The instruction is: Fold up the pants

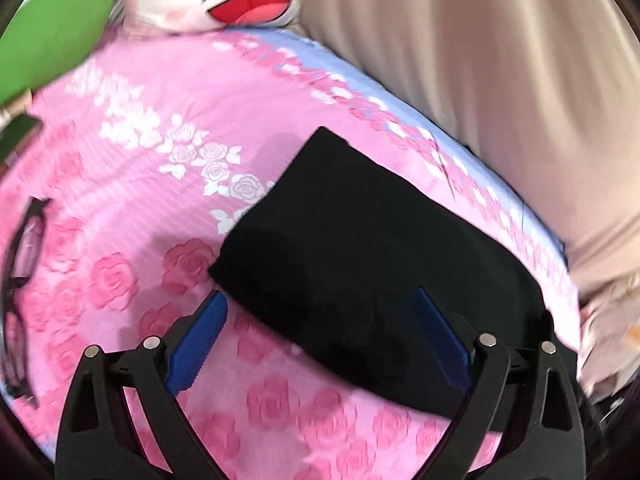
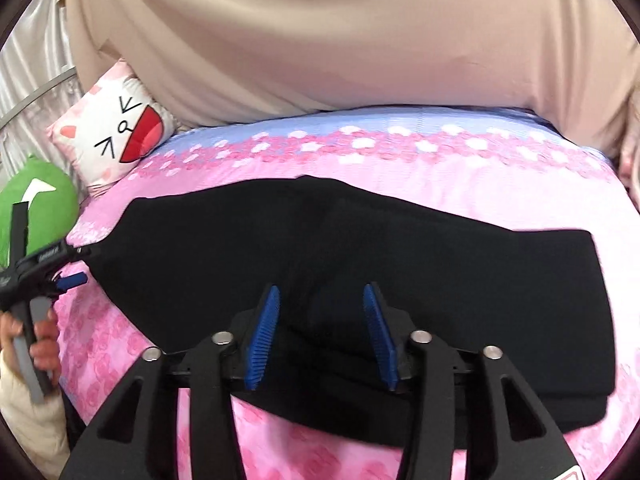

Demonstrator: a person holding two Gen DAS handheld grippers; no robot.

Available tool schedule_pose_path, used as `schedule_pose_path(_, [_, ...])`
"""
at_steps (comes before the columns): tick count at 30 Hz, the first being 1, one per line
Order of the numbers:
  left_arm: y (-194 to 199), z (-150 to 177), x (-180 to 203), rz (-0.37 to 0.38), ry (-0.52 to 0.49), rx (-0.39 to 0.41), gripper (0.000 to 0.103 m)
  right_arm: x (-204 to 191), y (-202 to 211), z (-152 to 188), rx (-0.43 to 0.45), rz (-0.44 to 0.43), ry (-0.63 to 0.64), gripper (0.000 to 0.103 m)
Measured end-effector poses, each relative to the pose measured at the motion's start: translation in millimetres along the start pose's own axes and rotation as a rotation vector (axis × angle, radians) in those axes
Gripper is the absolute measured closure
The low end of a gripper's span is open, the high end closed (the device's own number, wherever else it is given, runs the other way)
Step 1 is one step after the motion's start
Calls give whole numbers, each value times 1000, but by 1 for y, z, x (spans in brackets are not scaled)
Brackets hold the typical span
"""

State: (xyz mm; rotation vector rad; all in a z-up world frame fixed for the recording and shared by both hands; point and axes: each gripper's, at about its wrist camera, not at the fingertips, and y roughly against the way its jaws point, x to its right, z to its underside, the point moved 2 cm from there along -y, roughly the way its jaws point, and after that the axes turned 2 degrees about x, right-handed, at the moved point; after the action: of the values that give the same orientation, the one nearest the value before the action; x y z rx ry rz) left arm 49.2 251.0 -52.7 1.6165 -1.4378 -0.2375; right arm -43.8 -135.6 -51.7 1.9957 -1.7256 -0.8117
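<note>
black folded pants [image 2: 352,264] are laid flat across the pink rose-print bedsheet [image 2: 100,344], as a long band running from 9 o'clock to 4 o'clock in the right wrist view. a doubled layer is seen at the 4 o'clock end, edges stacked.

right gripper [image 2: 320,336], black frame with blue ribbed pads, is held over the near edge of the pants at 6 o'clock. its jaws are parted about halfway; the pads are not pressed on the cloth and nothing is pinched between them.

left gripper [image 1: 320,340] is seen spread wide in the left wrist view, blue pads well apart. the near corner of the pants is framed between them; no grip is made. whether the right pad touches the fabric cannot be told, as that view is motion-blurred. in the right wrist view the same tool [image 2: 60,276] is seen at 9 o'clock, held by a hand [image 2: 36,344] in a cream sleeve, just beside the left end of the pants.

a white cartoon-face cushion [image 2: 116,136] is propped at 10 o'clock, a green plush toy [image 2: 48,200] beside it. a beige curtain [image 2: 340,40] is hung behind the bed at 12 o'clock. black-framed glasses [image 1: 24,248] are laid on the sheet at 9 o'clock in the left wrist view.
</note>
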Motion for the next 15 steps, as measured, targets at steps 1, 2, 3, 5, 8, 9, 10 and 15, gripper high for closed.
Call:
schedule_pose_path(1, [-6,-1,-2,-1,26,-9,11,3,-1,0,-1,17,-9,51])
schedule_pose_path(2, [-11,-3,-3,-8,47,-7,11,10,0,1,-3,38,-21,49])
schedule_pose_path(3, [-12,-5,-1,-13,54,14,14,16,0,4,-7,51,-32,47])
schedule_pose_path(5, [-12,-8,11,-29,17,34,62,34,7,10,-8,75,-67,45])
schedule_pose_path(8, [-4,-13,42,-34,-50,52,86,56,14,18,3,105,-108,44])
schedule_pose_path(9, [7,-14,62,-29,-103,87,87,67,18,21,8,110,-134,44])
schedule_pose_path(10, [19,-14,83,-16,-156,120,87,74,21,23,12,112,-151,44])
schedule_pose_path(15, [71,16,208,213,-384,168,88,104,33,30,46,125,-216,44])
